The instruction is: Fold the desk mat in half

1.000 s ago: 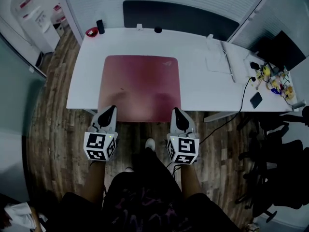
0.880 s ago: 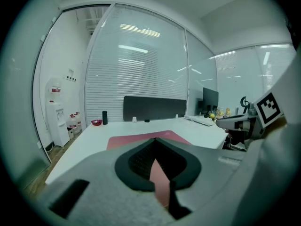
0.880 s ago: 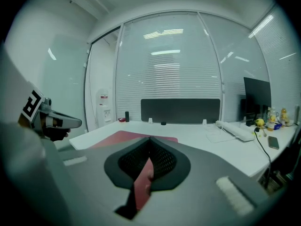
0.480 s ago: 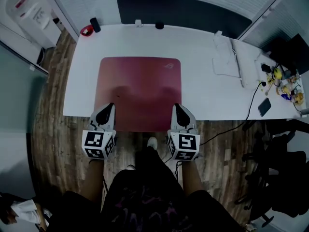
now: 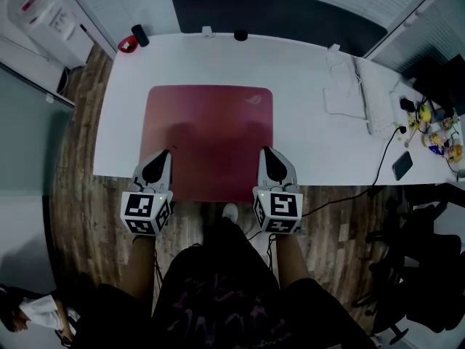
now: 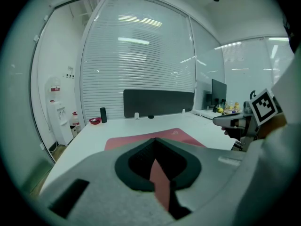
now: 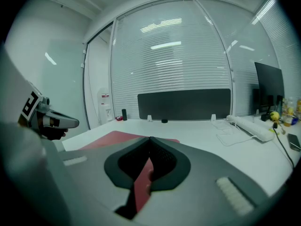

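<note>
White desk (image 5: pixel 320 133), glass-walled office with blinds; wood floor below.

Item: red desk mat (image 5: pixel 209 133). It lies flat on the left-centre of the desk, unfolded, with its near edge past the desk's front rim, where both grippers hold it.

Risks, as judged:
- Each grip takes only a thin strip at a near corner. A pull away from the jaws could draw the edge out, most likely on one side first.
- If the two corners are carried over unevenly, the fold would come out skewed and the edges would not meet.
- The mat may slide along the smooth top instead of bending, since nothing pins its far edge.
- A sag between the two grips could crease the middle.

Left gripper (image 5: pixel 160 160): at the near left corner, jaws pressed together, pinching a red sliver of mat.

Right gripper (image 5: pixel 268 160): at the near right corner, jaws likewise closed tight on the mat's edge.

Surroundings: dark partition (image 5: pixel 276 17) at the far rim; keyboard (image 5: pixel 378 104), phone (image 5: pixel 402 166) and cable (image 5: pixel 363 187) to the right, well apart from the mat.
</note>
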